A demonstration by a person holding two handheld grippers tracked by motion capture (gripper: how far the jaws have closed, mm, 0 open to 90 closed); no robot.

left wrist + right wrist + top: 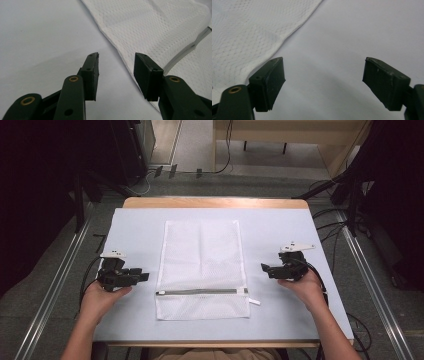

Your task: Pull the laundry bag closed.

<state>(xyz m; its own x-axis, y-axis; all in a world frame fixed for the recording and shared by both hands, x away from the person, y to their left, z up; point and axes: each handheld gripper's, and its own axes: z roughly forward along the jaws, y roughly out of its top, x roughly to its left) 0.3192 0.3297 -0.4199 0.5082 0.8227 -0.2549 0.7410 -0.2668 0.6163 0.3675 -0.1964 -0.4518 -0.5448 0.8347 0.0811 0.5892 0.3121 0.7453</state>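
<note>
A white mesh bag (201,267) lies flat in the middle of the table (135,225), on its pale blue cover. Its long axis runs from near to far, with the short edges facing the person and the far side. A grey zipper (200,291) crosses the bag from left to right close to its near end, and its small white pull (254,302) sticks out at the right edge.

The left tongs (144,276) rest on the table left of the bag, just beside its left edge, pointing right toward it. In the left gripper view the left tongs (116,72) stand parted, with nothing between the jaws; the bag's edge (130,32) runs slantwise just past the tips.

The right tongs (264,268) rest on the table right of the bag, near its right edge, pointing left toward it. In the right gripper view the right tongs (323,82) gape wide with only bare table between the jaws, and the bag (249,32) lies at the upper left.
</note>
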